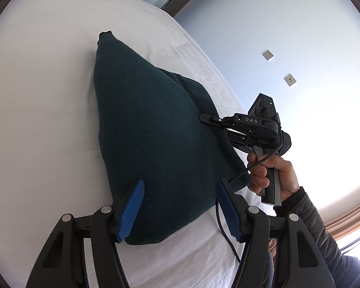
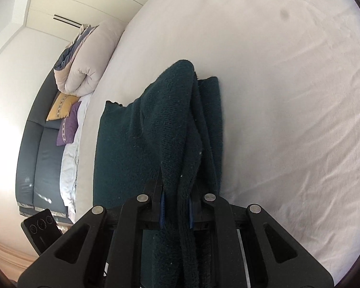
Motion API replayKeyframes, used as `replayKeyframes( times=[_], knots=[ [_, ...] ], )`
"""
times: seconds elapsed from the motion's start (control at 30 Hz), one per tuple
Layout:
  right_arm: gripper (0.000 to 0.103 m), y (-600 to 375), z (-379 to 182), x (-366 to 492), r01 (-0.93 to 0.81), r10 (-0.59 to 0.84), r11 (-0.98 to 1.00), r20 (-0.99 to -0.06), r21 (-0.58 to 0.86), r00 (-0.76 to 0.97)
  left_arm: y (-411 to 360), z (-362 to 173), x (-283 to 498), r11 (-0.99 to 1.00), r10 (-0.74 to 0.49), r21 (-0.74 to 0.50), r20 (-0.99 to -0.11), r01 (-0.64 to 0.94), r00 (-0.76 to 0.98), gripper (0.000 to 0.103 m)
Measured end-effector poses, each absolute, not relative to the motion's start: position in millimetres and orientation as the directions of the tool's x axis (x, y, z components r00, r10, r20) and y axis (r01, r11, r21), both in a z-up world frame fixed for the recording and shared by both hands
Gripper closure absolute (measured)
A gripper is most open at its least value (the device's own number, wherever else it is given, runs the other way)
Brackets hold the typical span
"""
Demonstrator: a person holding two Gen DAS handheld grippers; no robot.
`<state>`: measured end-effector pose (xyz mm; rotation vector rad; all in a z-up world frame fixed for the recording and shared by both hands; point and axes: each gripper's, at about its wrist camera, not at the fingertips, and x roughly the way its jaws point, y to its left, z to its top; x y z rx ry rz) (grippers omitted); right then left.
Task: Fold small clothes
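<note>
The sweater [image 1: 156, 132] is dark green knitted wool, coarse and matt. Beneath it the white bed sheet [image 1: 40, 96] is smooth, faintly creased cloth. The left gripper [image 1: 180, 211] has ribbed blue pads [image 1: 132, 211] on matt black plastic arms with metal rivets

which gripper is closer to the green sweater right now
Right. The right gripper is clamped on a bunched edge of the green sweater; the left gripper hangs open just above it.

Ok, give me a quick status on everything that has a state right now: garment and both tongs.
dark green sweater: partly folded on the white bed sheet, one edge lifted.
right tongs: shut on the sweater's bunched edge.
left tongs: open, hovering over the sweater's near corner, gripping nothing.
</note>
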<state>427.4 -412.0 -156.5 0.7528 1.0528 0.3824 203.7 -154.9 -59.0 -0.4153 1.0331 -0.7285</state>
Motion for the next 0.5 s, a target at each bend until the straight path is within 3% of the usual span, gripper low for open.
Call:
replayKeyframes(
  times=[0.23,0.4,0.43,0.5],
  knots=[
    [0.093,-421.1,-182.6,430.3,0.048,0.670,0.623,-0.563,0.781,0.484,-152.5,-57.6,202.7,0.717,-0.696,-0.599,-0.639,0.356,0.327,0.039],
    [0.084,-419.3,-163.6,413.1,0.086,0.652,0.625,-0.580,0.776,0.489,-147.4,-58.3,206.6,0.729,-0.684,-0.589,-0.646,0.348,0.339,0.039],
    [0.079,-420.7,-156.5,407.2,0.096,0.650,0.619,-0.577,0.780,0.494,-147.5,-59.0,207.5,0.729,-0.684,-0.591,-0.646,0.344,0.340,0.039],
    [0.055,-416.2,-138.7,389.8,0.066,0.639,0.634,-0.570,0.770,0.517,-148.8,-60.3,209.0,0.731,-0.682,-0.592,-0.647,0.340,0.340,0.039]
  ],
)
